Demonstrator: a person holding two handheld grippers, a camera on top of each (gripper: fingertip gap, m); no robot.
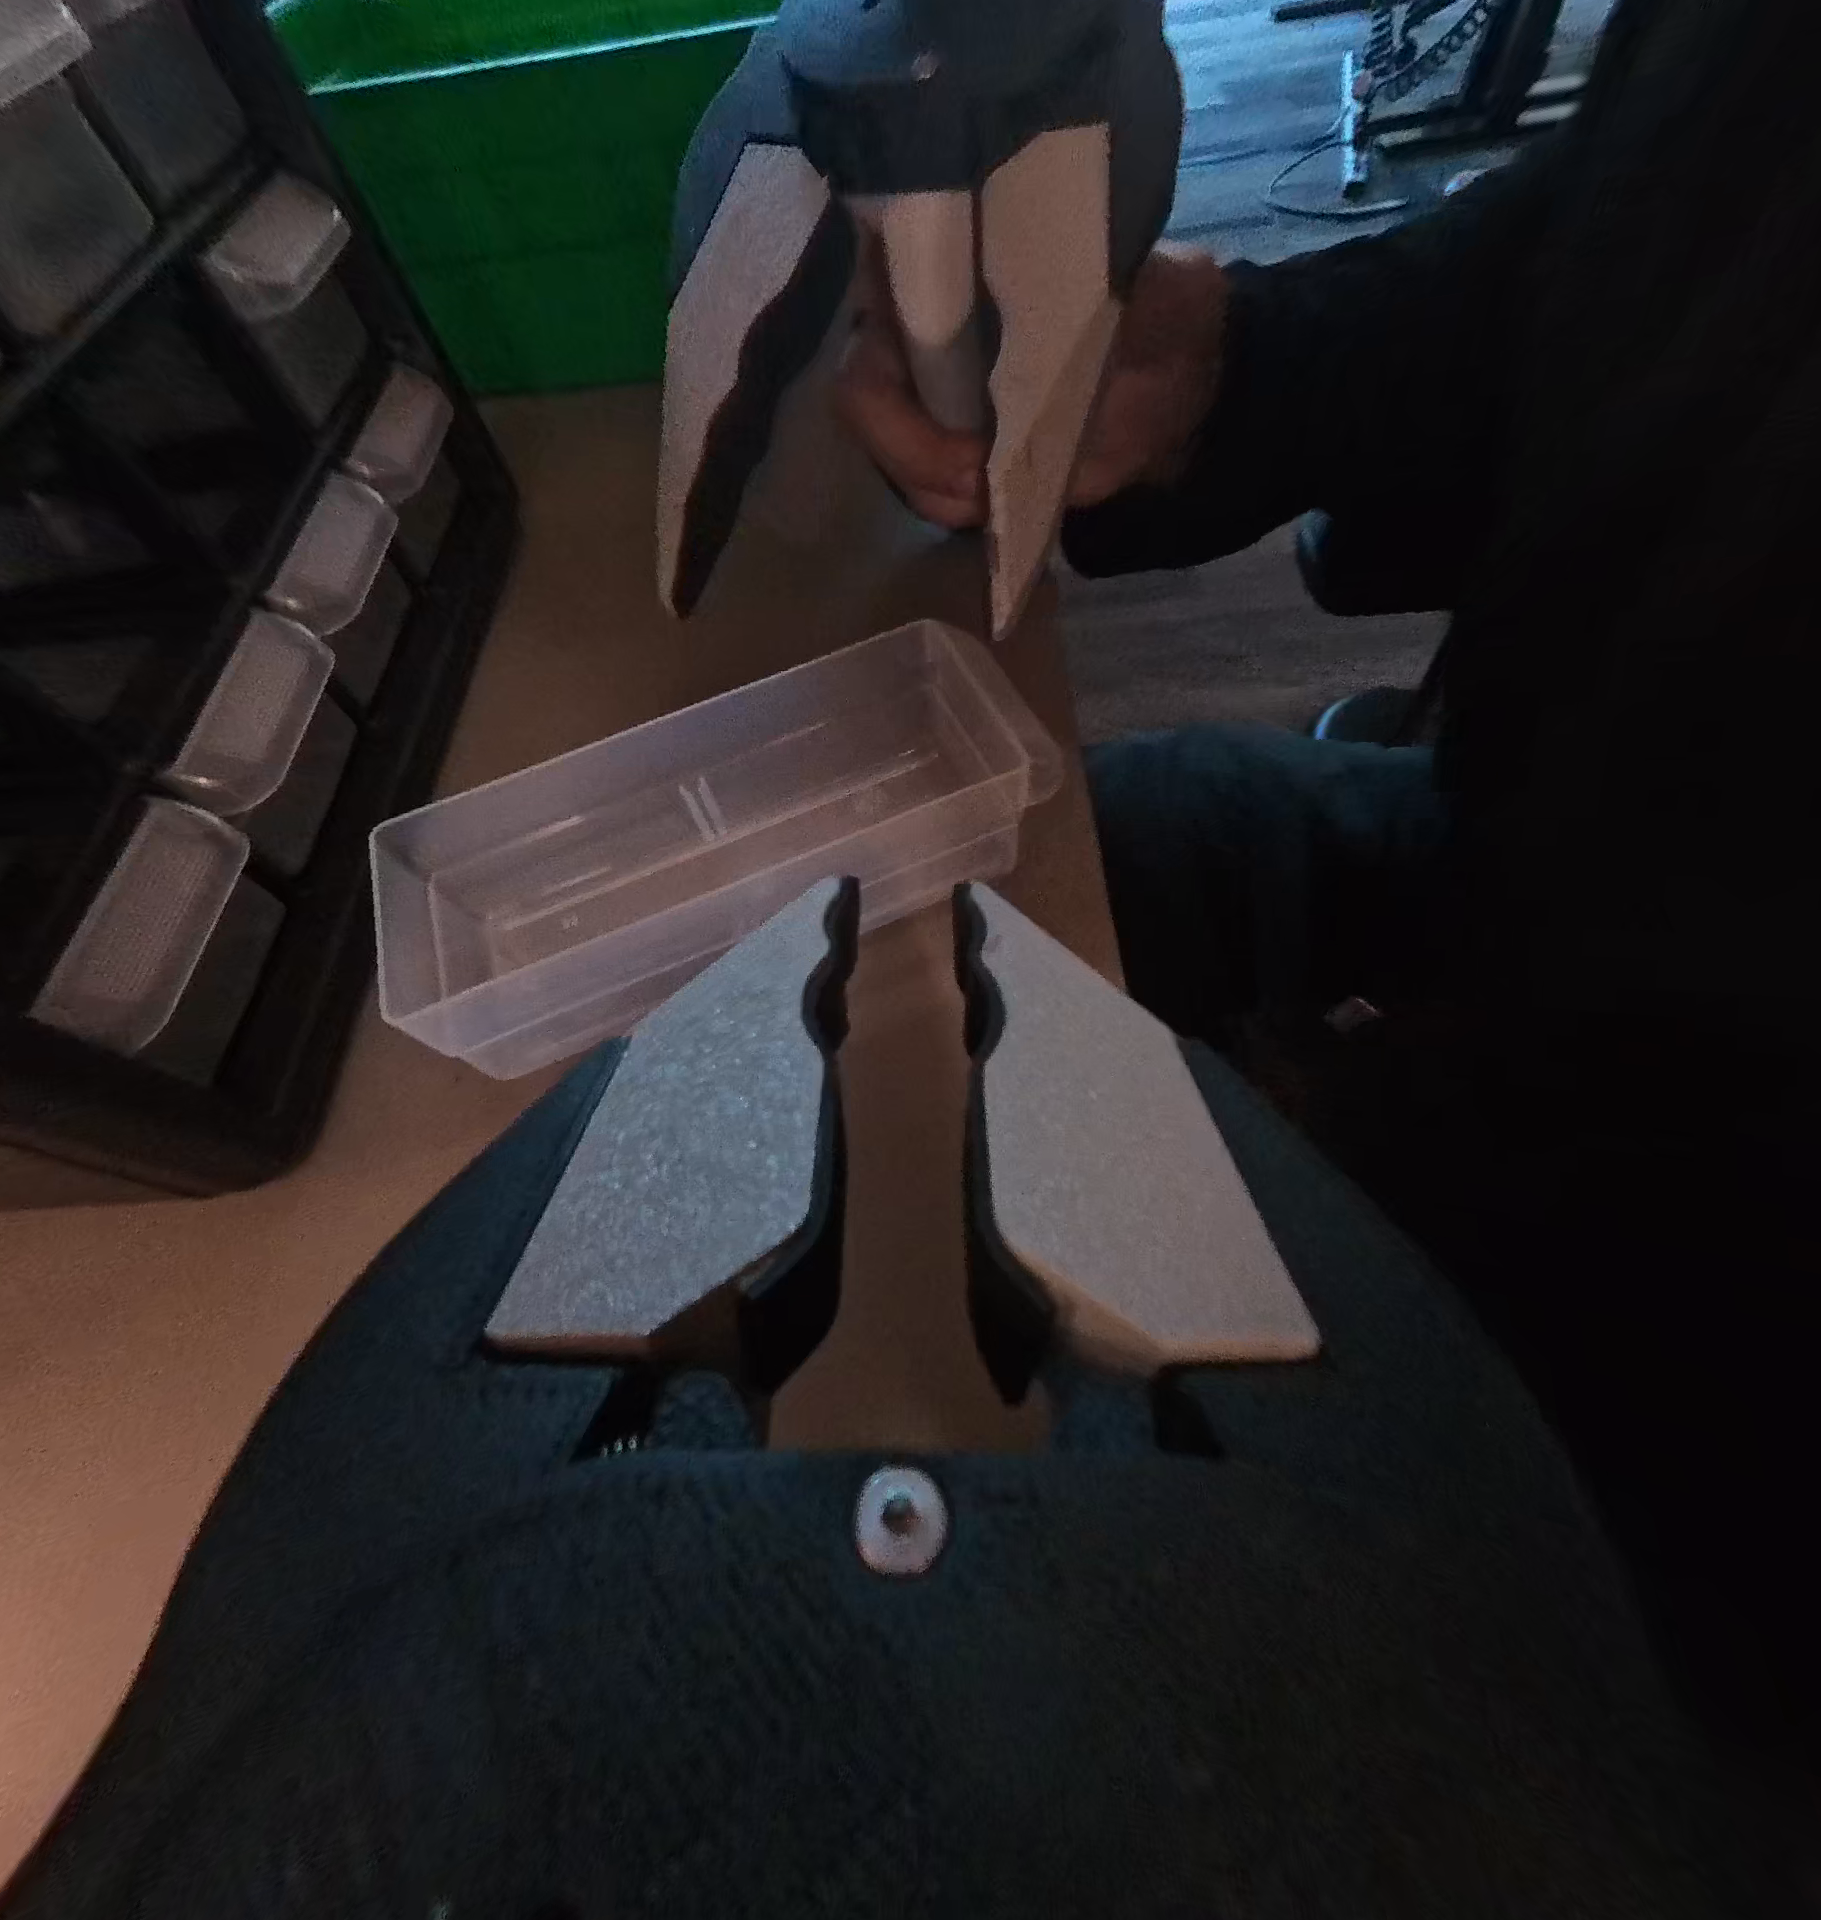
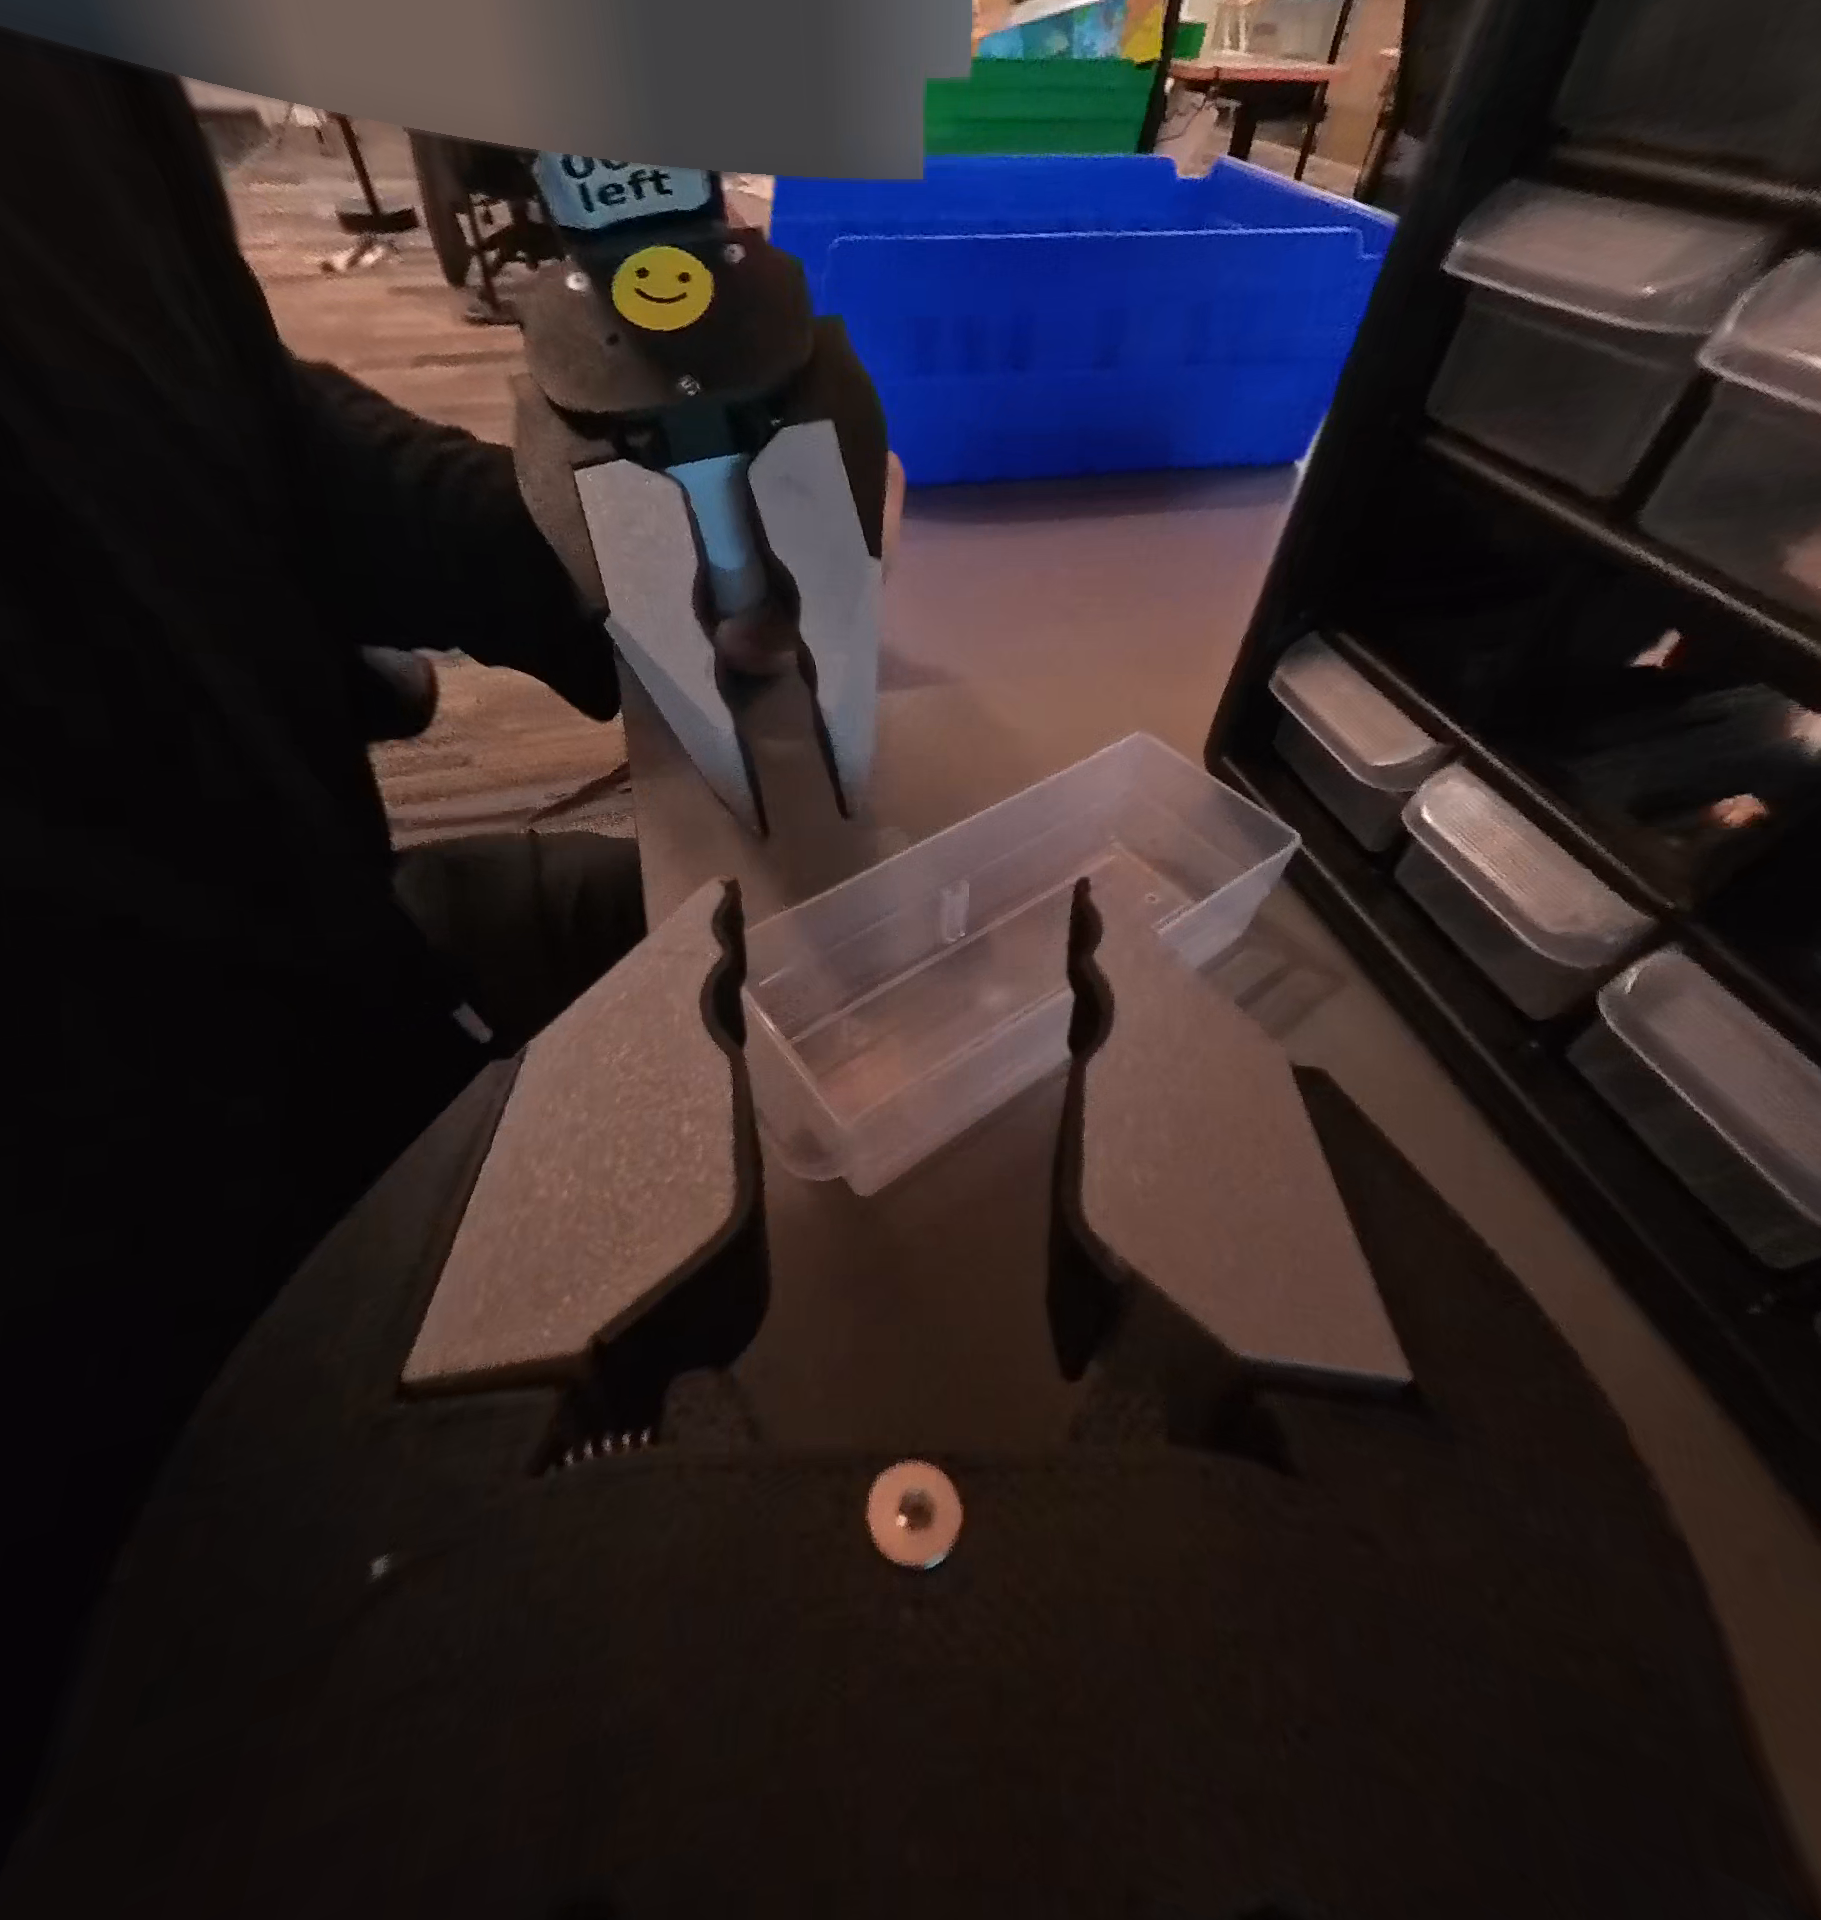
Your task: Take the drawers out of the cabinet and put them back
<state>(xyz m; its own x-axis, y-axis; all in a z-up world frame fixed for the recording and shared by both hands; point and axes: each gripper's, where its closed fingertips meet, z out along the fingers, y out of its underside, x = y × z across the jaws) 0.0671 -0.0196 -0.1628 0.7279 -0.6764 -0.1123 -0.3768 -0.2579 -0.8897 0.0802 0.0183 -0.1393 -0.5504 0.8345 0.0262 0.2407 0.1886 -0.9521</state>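
Right wrist view, blue bin (image 2: 1072,343), dim cabinet (image 2: 1571,727)

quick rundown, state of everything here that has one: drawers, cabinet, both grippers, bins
clear plastic drawer: out of the cabinet, upright on the table, looks empty, ungripped
black drawer cabinet: standing, most drawers in, some slots dark and seemingly open
left gripper: narrowly open, holding nothing
right gripper: wide open, holding nothing
blue plastic bin: upright, contents not visible
green bin: upright, inside unseen
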